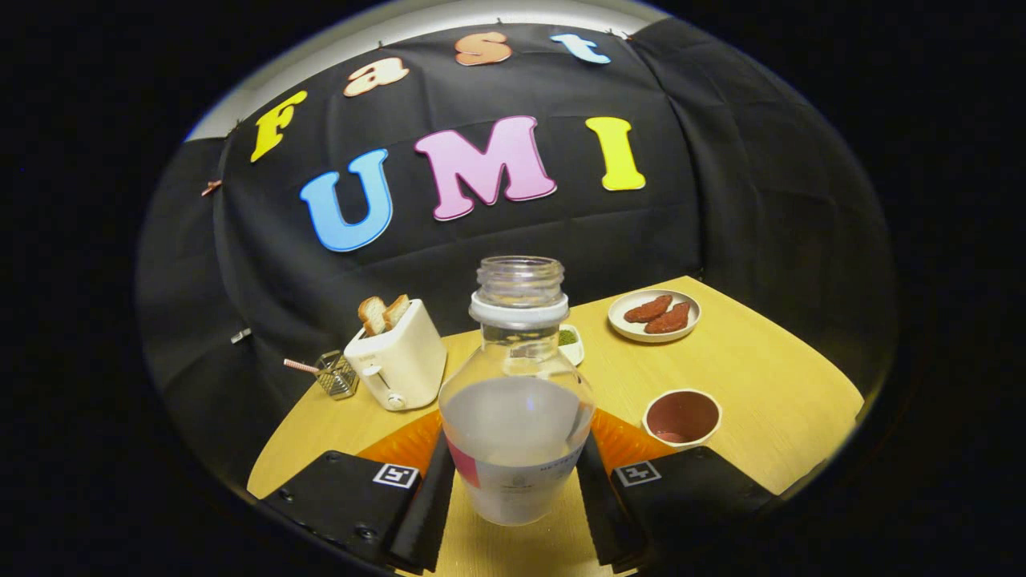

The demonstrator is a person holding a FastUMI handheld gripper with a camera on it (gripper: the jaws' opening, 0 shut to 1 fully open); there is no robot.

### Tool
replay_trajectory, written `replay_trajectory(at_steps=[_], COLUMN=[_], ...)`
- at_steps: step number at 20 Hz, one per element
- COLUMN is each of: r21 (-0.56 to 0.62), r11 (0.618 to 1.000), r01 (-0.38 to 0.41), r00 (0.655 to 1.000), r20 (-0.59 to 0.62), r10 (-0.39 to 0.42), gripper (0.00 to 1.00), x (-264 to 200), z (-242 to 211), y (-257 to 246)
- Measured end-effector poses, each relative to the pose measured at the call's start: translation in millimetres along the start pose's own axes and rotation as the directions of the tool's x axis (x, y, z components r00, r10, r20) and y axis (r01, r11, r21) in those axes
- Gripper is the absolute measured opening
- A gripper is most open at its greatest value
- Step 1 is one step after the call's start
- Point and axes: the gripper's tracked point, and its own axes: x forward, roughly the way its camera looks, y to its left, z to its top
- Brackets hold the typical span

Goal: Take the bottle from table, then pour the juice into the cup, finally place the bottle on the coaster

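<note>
Hand-held gripper (517, 481): closed onto the bottle, one finger pressing each side of its lower body; the gap between the fingers is the width of the bottle.
Bottle (517, 393): clear, upright, held between the fingers. Cap off, mouth open, a white ring around the neck. Pale cloudy juice fills roughly the lower half. A label band wraps the lower body. Whether the base touches the tabletop cannot be told.
Cup (682, 417): small, light rim, dark reddish inside. Stands on the tabletop just ahead of the right finger, to the right of the bottle, apart from it.
Coaster (617, 437): orange, flat on the tabletop directly behind the bottle, showing on both sides of it, just ahead of the fingers. Its right edge lies near the cup.
Toaster (397, 357): cream, beyond the left finger, left of the bottle, two slices of toast standing in its slots.
Wire basket (337, 375): just left of the toaster, with a striped stick lying across it.
Plate (654, 316): pale, well beyond the cup, carrying two reddish-brown pieces of food.
Small dish (571, 342): white with something green in it, beyond the bottle, partly hidden by its shoulder.
Tabletop (761, 377): light wood, carrying all items above.
</note>
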Motion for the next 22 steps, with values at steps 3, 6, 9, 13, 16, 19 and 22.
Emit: replay_trajectory(at_steps=[3, 6, 9, 13, 16, 19, 22], r21=[0.119, 0.249, 0.398, 0.527, 0.631, 0.731, 0.810], r11=[0.992, 0.967, 0.916, 0.850, 0.775, 0.677, 0.571], r01=[-0.033, -0.058, -0.057, 0.008, 0.037, 0.082, 0.133], r00=[0.999, 0.996, 0.993, 0.991, 0.988, 0.988, 0.982], r20=[-0.032, -0.056, -0.075, -0.118, -0.138, -0.150, -0.184], r10=[0.037, 0.074, 0.094, 0.064, 0.065, 0.043, 0.032], gripper=[0.73, 0.73, 0.73, 0.73, 0.73, 0.72, 0.73], x=[3, 4, 10, 22, 29, 39, 47], z=[-3, -9, -15, -29, -30, -32, -41], y=[-7, -11, -14, -20, -20, -26, -27])
